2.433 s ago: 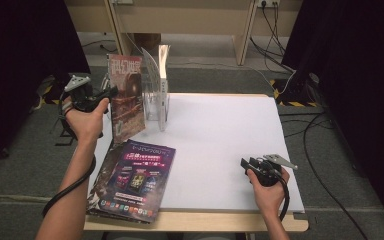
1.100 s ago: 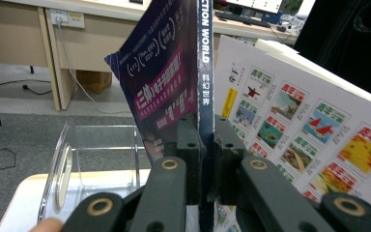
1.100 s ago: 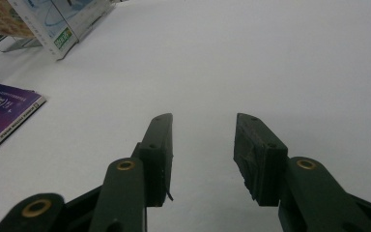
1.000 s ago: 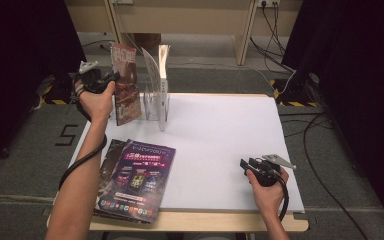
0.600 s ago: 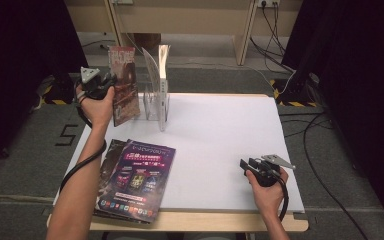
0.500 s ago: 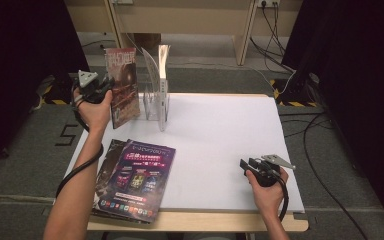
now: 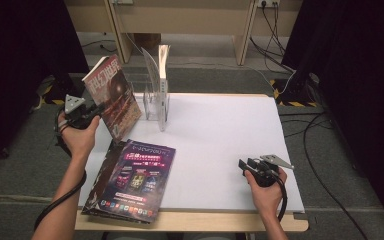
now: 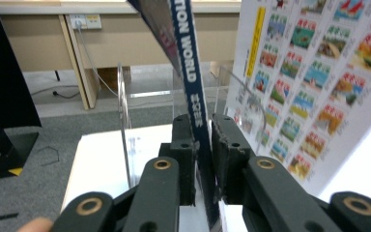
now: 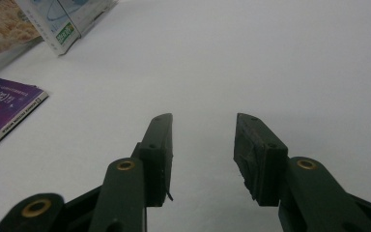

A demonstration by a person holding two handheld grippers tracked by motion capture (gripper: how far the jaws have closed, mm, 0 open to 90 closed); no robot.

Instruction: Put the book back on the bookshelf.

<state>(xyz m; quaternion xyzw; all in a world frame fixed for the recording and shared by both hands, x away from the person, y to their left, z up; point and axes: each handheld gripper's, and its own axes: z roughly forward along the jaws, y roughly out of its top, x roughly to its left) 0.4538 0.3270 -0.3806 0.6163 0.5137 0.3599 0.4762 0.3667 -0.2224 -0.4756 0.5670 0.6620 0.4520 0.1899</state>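
While the left gripper (image 7: 87, 112) sits at the left middle of the high view, a red-covered magazine (image 7: 112, 95) leans tilted just right of it, near the table's (image 7: 230, 130) upper left corner; in the left gripper view the magazine's dark spine (image 8: 193, 87) stands between the two black jaws, whose pads have just been opening and now show slight gaps on either side of it, so the grip looks loosened rather than pressing; a clear acrylic rack (image 7: 156, 102) stands just right of the magazine, with another upright magazine (image 7: 163, 67) in it; a stack of purple-covered magazines (image 7: 132, 180) lies flat at the lower left of the table, overhanging its near edge; the right gripper (image 7: 250, 167) rests low on the white tabletop at the lower right, held in the right hand (image 7: 266, 187); in the right gripper view its jaws stand moderately apart with nothing but bare table between them, and the stack's corner (image 9: 5, 113) shows at the left edge.
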